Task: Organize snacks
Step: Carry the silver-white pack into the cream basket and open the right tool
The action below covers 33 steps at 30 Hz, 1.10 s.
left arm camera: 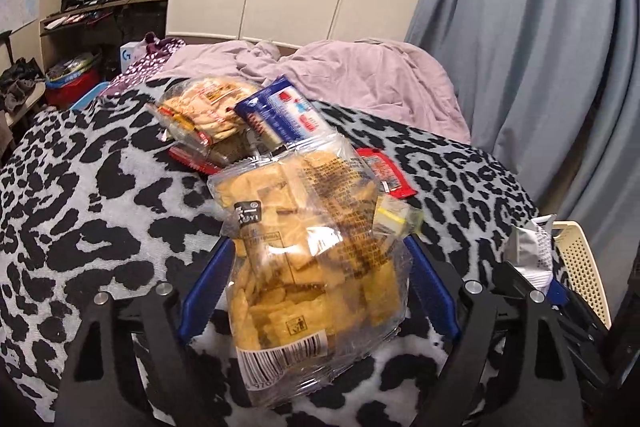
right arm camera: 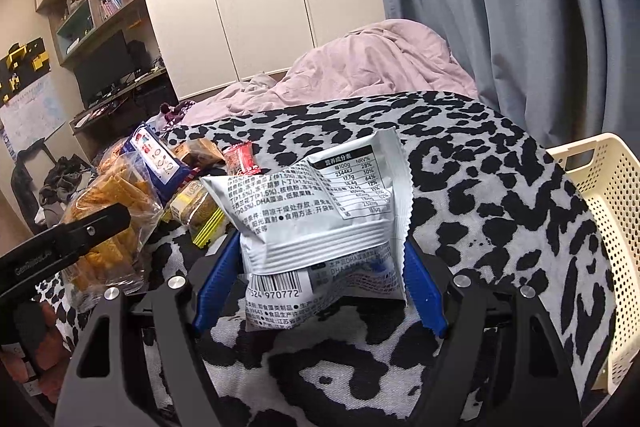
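Note:
My left gripper (left arm camera: 318,255) is shut on a clear bag of yellow crackers (left arm camera: 308,247) and holds it above the leopard-print blanket (left arm camera: 92,187). Behind it lie a second cracker bag (left arm camera: 204,111), a blue-and-white packet (left arm camera: 284,115) and a red packet (left arm camera: 386,171). My right gripper (right arm camera: 320,259) is shut on a silver snack packet (right arm camera: 320,207) with a nutrition table and barcode. In the right wrist view the left gripper's arm (right arm camera: 64,247) and the cracker bag (right arm camera: 108,219) are at the left. The silver packet also shows in the left wrist view (left arm camera: 532,251).
A cream perforated plastic basket (right arm camera: 600,227) stands at the right edge of the bed, also in the left wrist view (left arm camera: 580,267). A pink duvet (left arm camera: 340,75) is bunched at the far end. Grey curtains (left arm camera: 540,27), white wardrobes and a cluttered desk surround the bed.

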Each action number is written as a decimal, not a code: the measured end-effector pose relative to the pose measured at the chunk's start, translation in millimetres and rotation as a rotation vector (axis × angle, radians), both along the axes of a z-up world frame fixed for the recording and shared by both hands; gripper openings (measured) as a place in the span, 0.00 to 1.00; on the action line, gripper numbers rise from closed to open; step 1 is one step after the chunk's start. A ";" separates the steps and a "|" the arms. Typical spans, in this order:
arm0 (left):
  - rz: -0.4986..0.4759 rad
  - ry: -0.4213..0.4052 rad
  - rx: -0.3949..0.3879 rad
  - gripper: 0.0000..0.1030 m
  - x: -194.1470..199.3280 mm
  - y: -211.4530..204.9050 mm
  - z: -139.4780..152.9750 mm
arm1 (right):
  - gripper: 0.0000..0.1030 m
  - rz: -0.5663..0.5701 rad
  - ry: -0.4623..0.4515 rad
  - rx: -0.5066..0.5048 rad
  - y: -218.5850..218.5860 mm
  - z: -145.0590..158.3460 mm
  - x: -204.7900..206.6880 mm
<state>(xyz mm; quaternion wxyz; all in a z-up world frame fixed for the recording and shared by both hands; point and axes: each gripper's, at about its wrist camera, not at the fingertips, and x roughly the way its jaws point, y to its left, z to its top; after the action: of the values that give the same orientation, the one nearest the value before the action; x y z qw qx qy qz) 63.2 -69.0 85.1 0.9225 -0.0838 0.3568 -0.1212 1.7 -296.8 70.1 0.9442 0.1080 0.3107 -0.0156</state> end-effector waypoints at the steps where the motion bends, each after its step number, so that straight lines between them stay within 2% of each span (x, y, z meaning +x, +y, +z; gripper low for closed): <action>1: -0.008 -0.009 0.002 0.82 -2.9 -2.1 3.1 | 0.76 -0.003 -0.003 0.001 -1.4 0.6 -0.9; 8: -0.054 -0.069 0.008 0.81 -18.7 -18.0 24.3 | 0.76 -0.040 -0.030 0.012 -14.8 6.2 -12.1; 15: -0.134 -0.113 0.022 0.81 -28.9 -53.7 41.6 | 0.76 -0.138 -0.075 0.033 -49.8 14.1 -39.2; 24: -0.262 -0.127 0.033 0.81 -37.4 -112.9 52.3 | 0.76 -0.389 -0.117 0.048 -132.6 17.5 -92.1; 30: -0.332 -0.129 0.037 0.81 -41.7 -148.8 54.2 | 0.76 -0.568 -0.083 0.039 -187.6 3.7 -122.4; 31: -0.347 -0.131 0.040 0.81 -42.7 -155.7 54.2 | 0.77 -0.593 -0.077 0.035 -193.7 0.9 -126.4; 32: -0.368 -0.141 0.036 0.70 -44.5 -161.7 55.4 | 0.79 -0.621 -0.070 0.034 -202.3 -2.1 -128.1; 33: -0.381 -0.117 0.052 0.68 -42.7 -169.9 53.9 | 0.81 -0.645 -0.064 0.032 -207.6 -4.4 -131.5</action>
<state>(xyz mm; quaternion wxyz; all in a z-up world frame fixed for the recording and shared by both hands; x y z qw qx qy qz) 20.4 -238.9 139.1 0.9038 0.0164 0.3151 -0.2892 -129.8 -504.3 65.7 0.8981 0.2161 0.2306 -0.3058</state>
